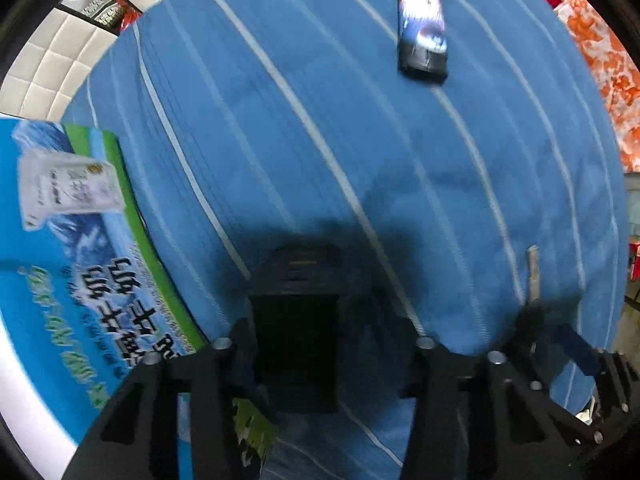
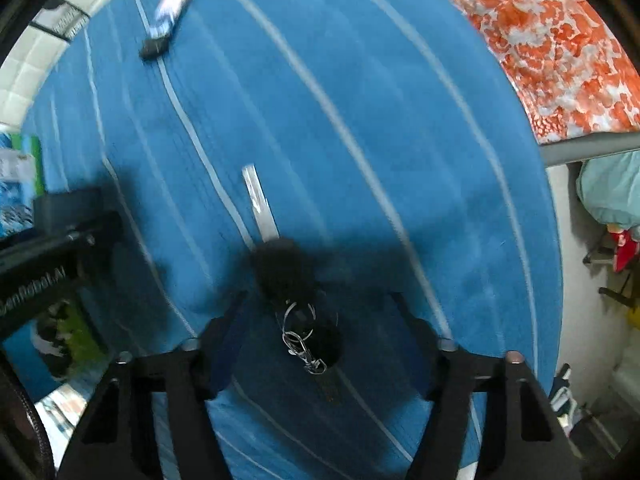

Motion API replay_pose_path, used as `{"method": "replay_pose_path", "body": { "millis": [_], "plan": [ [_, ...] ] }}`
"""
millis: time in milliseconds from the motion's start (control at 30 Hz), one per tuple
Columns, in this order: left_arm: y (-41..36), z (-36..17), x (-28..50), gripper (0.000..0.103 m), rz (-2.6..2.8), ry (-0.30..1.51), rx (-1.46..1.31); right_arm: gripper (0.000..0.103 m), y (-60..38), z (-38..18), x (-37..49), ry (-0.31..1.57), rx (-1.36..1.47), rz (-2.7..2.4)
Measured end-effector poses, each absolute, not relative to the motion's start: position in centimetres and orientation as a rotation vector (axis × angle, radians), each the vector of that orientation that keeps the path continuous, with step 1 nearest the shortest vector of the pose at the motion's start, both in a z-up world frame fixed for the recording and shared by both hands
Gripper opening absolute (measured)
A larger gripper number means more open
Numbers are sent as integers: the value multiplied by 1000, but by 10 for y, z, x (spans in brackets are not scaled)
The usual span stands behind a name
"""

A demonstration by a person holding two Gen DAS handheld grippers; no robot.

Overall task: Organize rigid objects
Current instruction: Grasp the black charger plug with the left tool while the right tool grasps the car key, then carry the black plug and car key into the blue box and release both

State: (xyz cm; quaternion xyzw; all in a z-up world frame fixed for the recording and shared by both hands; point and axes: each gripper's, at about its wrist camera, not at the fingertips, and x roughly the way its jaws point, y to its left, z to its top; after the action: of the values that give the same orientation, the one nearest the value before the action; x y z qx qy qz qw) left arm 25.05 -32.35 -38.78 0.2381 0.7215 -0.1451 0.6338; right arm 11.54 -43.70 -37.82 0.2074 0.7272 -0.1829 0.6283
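A blue striped cloth (image 1: 320,140) covers the surface. In the left wrist view my left gripper (image 1: 324,340) is wide open around a black rectangular box (image 1: 298,332) lying between its fingers. A blue-green printed box (image 1: 72,264) lies at the left. A dark phone-like slab (image 1: 422,28) lies far ahead. In the right wrist view my right gripper (image 2: 320,320) is open over a key with a black head and metal rings (image 2: 288,272); its silver blade (image 2: 260,204) points away. The slab (image 2: 170,12) lies far left.
An orange-and-white patterned cloth (image 2: 560,52) lies at the right edge. A white quilted surface (image 1: 52,64) shows at the far left. The left gripper's body (image 2: 48,248) sits at the left of the right wrist view. Clutter lies on the floor at right (image 2: 608,248).
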Motion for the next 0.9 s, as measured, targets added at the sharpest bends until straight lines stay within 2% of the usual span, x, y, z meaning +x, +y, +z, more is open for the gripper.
{"method": "replay_pose_path", "body": {
  "millis": [33,67,100,167,233,267,500,900],
  "plan": [
    [-323,-387,250,42,-334,1642,530,56,-433,-378,116,1665,457,-425],
    [-322,-386,249,41,-333,1640,520,48,-430,-377,117,1658,455,-424],
    [-321,-385,248,35,-329,1636,511,43,-427,-375,119,1656,450,-423],
    [-316,-381,246,29,-321,1623,481,24,-422,-373,120,1650,445,-431],
    [-308,-380,244,29,-324,1626,454,21,-420,-373,120,1646,447,-430],
    [-308,-379,241,29,-326,1621,450,12,-419,-372,120,1643,434,-434],
    [-290,-364,218,28,-341,1569,416,9,-415,-342,113,1560,402,-448],
    [-253,-295,182,28,-406,1489,290,9,-397,-272,112,1420,394,-393]
  ]
}}
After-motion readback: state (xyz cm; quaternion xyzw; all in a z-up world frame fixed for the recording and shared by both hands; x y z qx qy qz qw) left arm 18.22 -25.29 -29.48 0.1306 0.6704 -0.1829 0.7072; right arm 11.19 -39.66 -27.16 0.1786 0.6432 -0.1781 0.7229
